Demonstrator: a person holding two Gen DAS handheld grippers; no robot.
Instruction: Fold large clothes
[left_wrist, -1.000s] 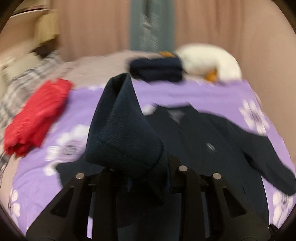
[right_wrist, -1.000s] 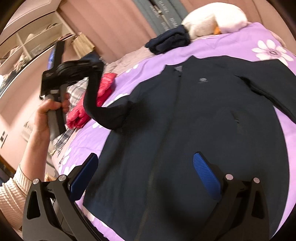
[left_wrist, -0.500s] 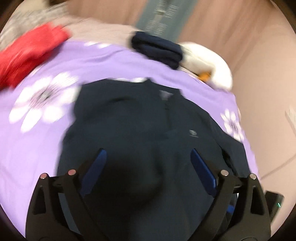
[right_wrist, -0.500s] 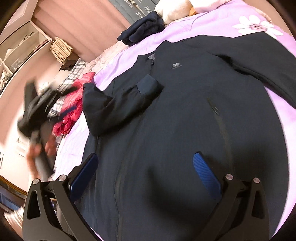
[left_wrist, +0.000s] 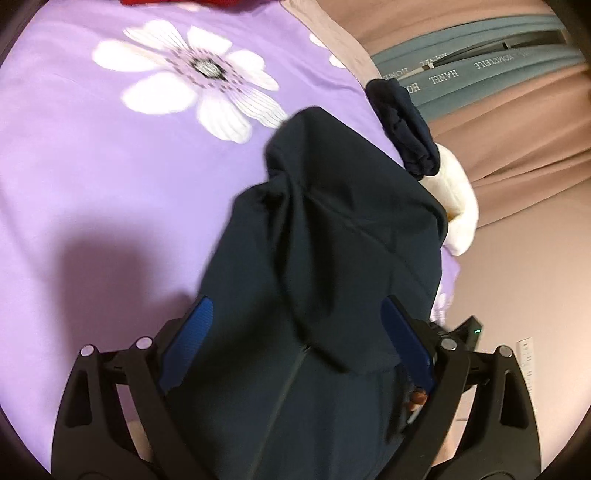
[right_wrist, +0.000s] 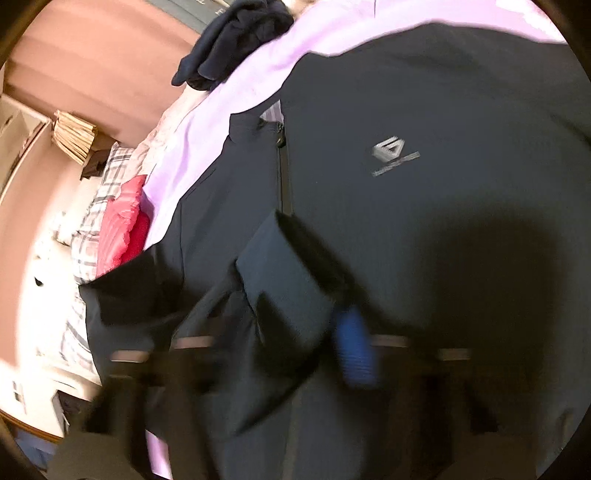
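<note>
A large dark navy jacket (left_wrist: 332, 258) lies on the purple flowered bedspread (left_wrist: 92, 177). In the right wrist view its front with zip and a grey chest logo (right_wrist: 395, 157) fills the frame. One sleeve lies folded across the jacket's front, its cuff (right_wrist: 295, 273) near the zip. My left gripper (left_wrist: 295, 347) is open and empty, its blue pads either side of the folded sleeve. My right gripper (right_wrist: 295, 343) is heavily blurred; one blue pad (right_wrist: 354, 347) shows beside the cuff, and its state is unclear.
A folded navy garment (left_wrist: 402, 129) and a white plush toy (left_wrist: 458, 206) lie at the bed's far end, near pink curtains. A red garment (right_wrist: 125, 225) rests on a plaid blanket (right_wrist: 99, 192) at the bed's left side. Shelves stand beyond.
My left gripper let go of the sleeve, which now lies folded across the jacket front, and swung toward the left shoulder. My right gripper moved forward to the cuff and its pads came closer together.
</note>
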